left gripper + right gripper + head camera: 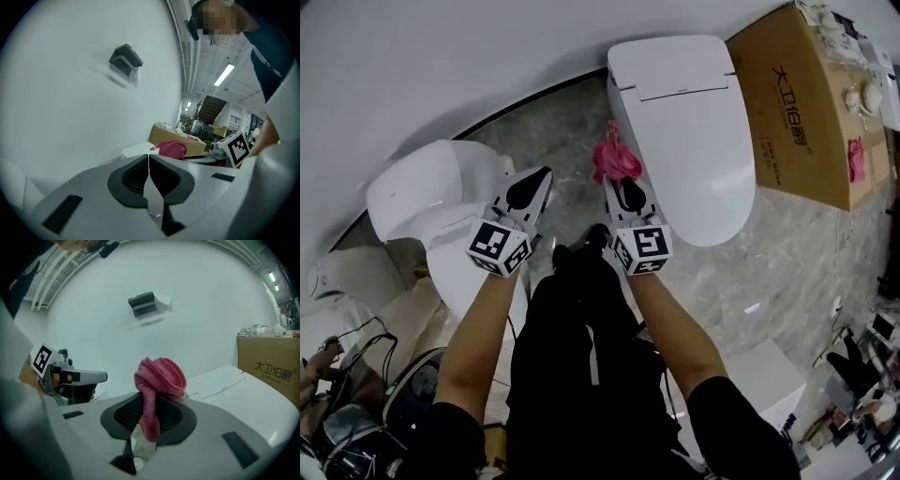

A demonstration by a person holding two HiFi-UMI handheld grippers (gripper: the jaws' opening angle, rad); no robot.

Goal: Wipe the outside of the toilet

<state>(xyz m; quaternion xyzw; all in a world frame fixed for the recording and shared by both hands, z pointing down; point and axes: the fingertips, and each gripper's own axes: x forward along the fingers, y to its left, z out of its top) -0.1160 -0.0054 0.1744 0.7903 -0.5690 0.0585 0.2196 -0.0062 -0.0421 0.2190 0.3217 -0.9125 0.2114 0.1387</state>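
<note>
A white toilet (pixel 689 131) with its lid down stands against the wall, right of centre in the head view. My right gripper (pixel 619 183) is shut on a pink cloth (pixel 614 159), bunched at its tips beside the toilet's left flank. In the right gripper view the pink cloth (pixel 157 385) sticks up between the jaws, with the toilet (pixel 243 390) just behind it. My left gripper (pixel 530 187) is shut and holds nothing, hanging over the floor left of the cloth. The left gripper view shows the cloth (pixel 171 148) and the other gripper's marker cube (pixel 239 147).
A second white toilet (pixel 441 192) stands to the left, close under the left gripper. A brown cardboard box (pixel 806 103) with small items on top sits right of the main toilet. Grey marble floor (pixel 553 141) lies between the toilets. Cables and bags clutter the lower left.
</note>
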